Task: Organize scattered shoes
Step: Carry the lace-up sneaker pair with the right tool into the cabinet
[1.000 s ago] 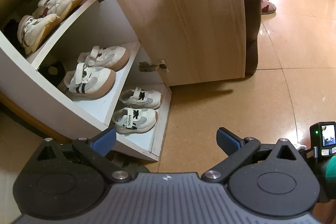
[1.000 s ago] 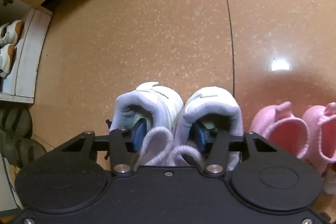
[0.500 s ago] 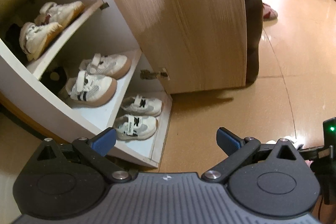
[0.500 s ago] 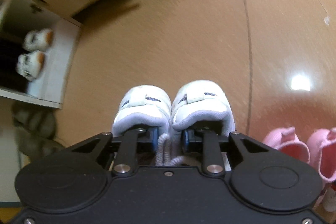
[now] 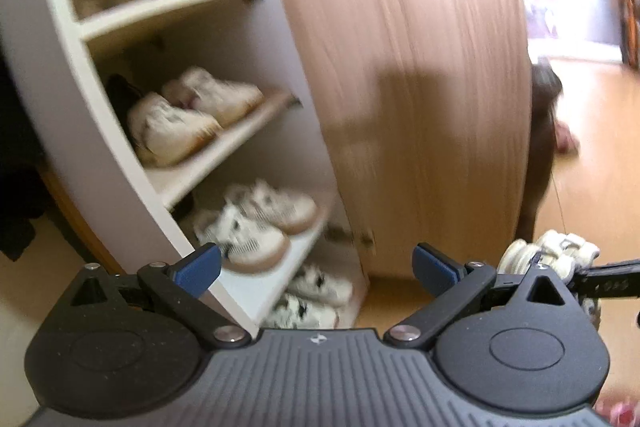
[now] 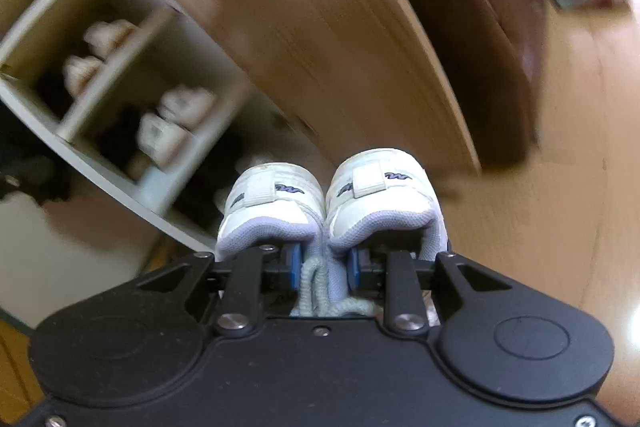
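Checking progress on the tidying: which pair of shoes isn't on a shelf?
The white pair with lilac collars, pinched at their inner collars by the right gripper; the other pairs sit in the cabinet.

A pair of small white sneakers (image 6: 332,195) with pale lilac collars and strap closures hangs side by side, heels pinched together, toes pointing toward the open shoe cabinet (image 6: 120,163), raised off the floor.

Left hand-held gripper (image 5: 316,265): black linkage arms, blue pads (image 5: 199,269), silver pivot screws, two round black discs flanking a ribbed grey centre plate with a small white logo. Right hand-held gripper (image 6: 323,265) — all black, smooth plate, same round discs, silver screws, blue pads (image 6: 294,265) set close together.
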`<state>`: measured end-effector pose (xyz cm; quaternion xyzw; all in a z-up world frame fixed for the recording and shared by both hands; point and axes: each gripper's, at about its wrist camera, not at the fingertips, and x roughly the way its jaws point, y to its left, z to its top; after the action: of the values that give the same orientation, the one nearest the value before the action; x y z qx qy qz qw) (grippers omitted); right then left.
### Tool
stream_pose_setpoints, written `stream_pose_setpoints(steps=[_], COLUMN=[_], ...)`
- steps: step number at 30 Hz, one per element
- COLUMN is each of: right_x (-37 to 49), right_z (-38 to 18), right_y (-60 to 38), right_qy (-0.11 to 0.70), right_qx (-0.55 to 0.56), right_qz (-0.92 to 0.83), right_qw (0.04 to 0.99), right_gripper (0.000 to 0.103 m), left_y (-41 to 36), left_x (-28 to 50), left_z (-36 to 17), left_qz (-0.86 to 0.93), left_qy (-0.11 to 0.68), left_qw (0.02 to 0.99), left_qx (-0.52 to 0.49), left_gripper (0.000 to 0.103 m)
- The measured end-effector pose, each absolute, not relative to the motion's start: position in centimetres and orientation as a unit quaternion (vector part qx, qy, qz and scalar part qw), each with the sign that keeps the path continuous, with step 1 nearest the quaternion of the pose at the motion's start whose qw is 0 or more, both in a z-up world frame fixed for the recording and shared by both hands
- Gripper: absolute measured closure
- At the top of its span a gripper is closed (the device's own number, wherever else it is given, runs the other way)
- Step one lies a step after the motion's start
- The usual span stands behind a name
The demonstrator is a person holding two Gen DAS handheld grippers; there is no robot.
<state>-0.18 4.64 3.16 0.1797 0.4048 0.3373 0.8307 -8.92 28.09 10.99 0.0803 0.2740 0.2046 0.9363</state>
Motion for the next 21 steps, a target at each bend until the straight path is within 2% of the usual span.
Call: stream_pose_setpoints(steps=[2,9,21], right_x=[0.5,4.0,7.0], right_z=[5.8,16.3,32.2], right_y=[5.0,6.7,16.5], right_qy=[0.383,0.305,0.191], right_qx=[0.173,0.138,0.065], right_qz=[0.357,0.422,0.531], right_qw=[0.835,0.843,0.823], right_gripper=[0.08,0.08,0.08], left_y=[28.7,29.9,30.8], left_x=[-9.5,-9.9,-10.5], left_z=[11.7,12.2,12.5], left_qz=[0.216,0.234,0.243], left_qy=[0.252,0.251,0.253], left_qw=[0.941,0.938,0.936], left_qx=[0.061,0.037,0.029], left_gripper=[0.001,0.001,0.001])
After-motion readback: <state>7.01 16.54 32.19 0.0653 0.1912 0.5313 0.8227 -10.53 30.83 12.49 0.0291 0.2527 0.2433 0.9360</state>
